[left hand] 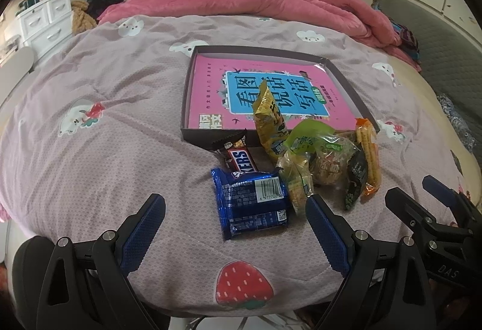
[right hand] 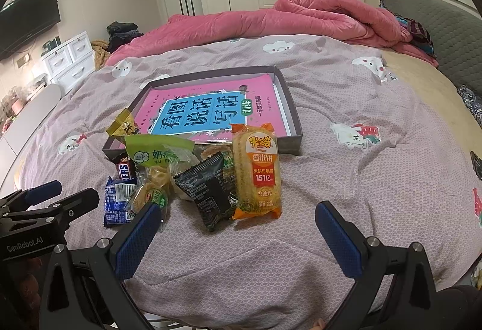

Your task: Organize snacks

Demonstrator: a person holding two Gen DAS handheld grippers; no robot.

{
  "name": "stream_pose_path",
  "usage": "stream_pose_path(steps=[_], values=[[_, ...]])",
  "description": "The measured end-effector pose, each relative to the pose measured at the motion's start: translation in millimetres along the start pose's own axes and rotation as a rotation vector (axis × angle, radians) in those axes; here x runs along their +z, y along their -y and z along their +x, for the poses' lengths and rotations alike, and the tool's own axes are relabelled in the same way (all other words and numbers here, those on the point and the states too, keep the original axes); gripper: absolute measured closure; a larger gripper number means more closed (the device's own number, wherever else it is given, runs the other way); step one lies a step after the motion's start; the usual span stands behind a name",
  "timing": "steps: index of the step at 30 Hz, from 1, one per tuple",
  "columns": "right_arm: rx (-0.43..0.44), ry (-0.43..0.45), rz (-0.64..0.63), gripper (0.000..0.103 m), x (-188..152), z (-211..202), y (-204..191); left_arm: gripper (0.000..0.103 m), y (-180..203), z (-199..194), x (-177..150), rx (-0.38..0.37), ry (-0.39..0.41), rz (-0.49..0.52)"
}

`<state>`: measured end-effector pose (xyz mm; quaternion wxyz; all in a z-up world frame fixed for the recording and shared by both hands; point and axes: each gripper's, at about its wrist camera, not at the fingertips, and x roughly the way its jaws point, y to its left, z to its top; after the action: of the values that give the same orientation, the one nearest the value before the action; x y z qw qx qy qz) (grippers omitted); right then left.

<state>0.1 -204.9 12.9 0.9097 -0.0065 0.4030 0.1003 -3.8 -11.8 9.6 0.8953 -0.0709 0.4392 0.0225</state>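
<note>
Both grippers hover low over the quilt, short of the heap of snacks, each spread wide and holding nothing: the left gripper (left hand: pixel 235 227) lines up with the blue biscuit pack (left hand: pixel 251 203), the right gripper (right hand: pixel 238 227) with the orange rice cracker pack (right hand: pixel 257 171). All the snacks lie bunched just in front of the shallow dark box (left hand: pixel 186 107), none inside it yet; a pink workbook (left hand: pixel 271 92) fills its floor.

The trouble I would expect is the heap itself. The packets overlap, so closing on one may drag or tip a neighbour, and the soft quilt (left hand: pixel 105 83) gives under a press, letting slick wrappers slide out of the fingers. The yellow packet (left hand: pixel 266 119) leaning on the box's front wall could flop either way.

Readable print: "KERS" on the Snickers bar (left hand: pixel 238 156); "香米饼", "151亿" and "非油炸" on the orange pack; "NAI" on the green-topped bag (right hand: pixel 159 153); "看图说话写话" on the workbook; a barcode on the blue pack.
</note>
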Motion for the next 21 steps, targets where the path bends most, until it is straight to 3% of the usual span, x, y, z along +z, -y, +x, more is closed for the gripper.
stream_pose_path(steps=[21], values=[[0.001, -0.001, 0.004, 0.0, 0.3, -0.9, 1.8, 0.009, 2.2, -0.7, -0.6, -0.006, -0.001, 0.004]])
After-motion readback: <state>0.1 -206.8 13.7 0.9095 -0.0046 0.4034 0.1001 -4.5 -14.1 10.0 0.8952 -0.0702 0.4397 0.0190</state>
